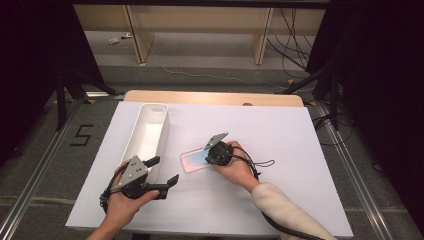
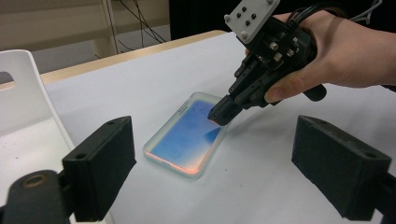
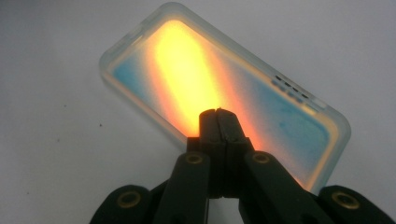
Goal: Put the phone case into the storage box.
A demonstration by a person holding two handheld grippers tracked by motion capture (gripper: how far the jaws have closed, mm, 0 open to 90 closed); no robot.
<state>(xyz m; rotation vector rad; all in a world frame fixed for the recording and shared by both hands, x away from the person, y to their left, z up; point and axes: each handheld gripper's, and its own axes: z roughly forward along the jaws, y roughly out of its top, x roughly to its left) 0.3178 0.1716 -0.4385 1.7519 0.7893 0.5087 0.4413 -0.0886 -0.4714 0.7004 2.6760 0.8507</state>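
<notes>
Phone case (image 1: 196, 160) flat on white surface (image 1: 280, 140), mid-area, just right of white bin (image 1: 145, 135), open side up, iridescent blue-orange inside. Right gripper (image 1: 207, 156) angled down over case's right end, jaws pressed together, tips (image 2: 219, 114) down inside the case, touching or just above inner face, can't tell which; nothing pinched between them. Same in right gripper view: closed tips (image 3: 218, 122) over case (image 3: 224, 93) near one long edge. Left gripper (image 1: 162, 172) low at near end of bin, jaws spread wide, nothing between, pointing toward case (image 2: 184, 137), well short of it.
</notes>
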